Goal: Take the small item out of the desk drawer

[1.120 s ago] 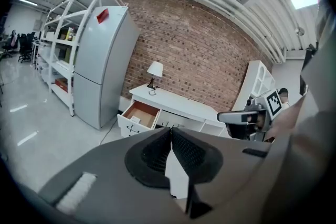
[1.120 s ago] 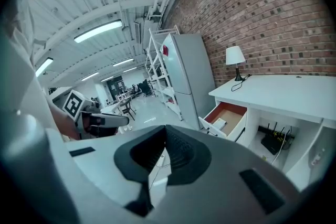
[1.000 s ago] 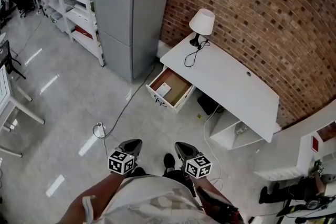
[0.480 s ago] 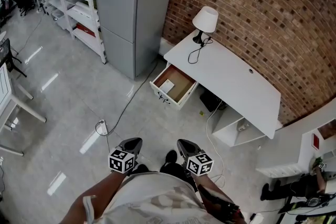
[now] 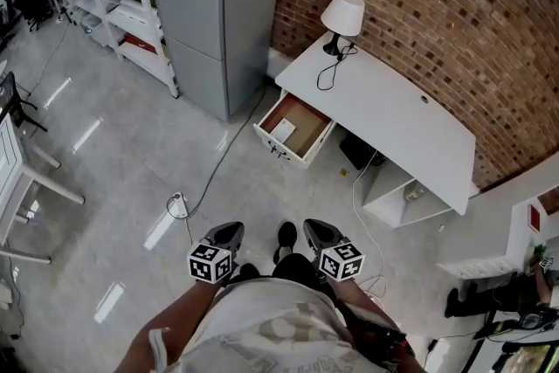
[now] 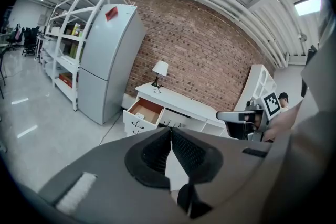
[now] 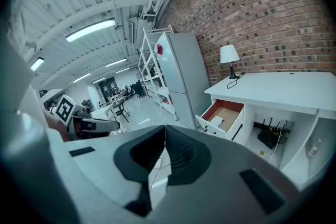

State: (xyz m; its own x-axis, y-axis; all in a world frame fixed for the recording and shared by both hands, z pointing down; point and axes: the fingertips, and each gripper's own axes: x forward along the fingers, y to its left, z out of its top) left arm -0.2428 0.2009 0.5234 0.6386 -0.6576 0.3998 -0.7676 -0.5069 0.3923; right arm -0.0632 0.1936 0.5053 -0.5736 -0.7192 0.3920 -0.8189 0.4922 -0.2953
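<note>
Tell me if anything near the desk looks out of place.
The desk drawer stands pulled open with a small white item lying inside, and a cable trails loose across the floor. Nothing looks spilled or damaged.

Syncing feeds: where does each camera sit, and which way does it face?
Head view: on the person's head, steeply down at white desk and open drawer; left gripper, right gripper, torso show.
Left gripper view: on that gripper, along shut jaws toward the desk; right gripper at right.
Right gripper view: same, shut jaws; left gripper at left.
All share drawer and lamp.
</note>
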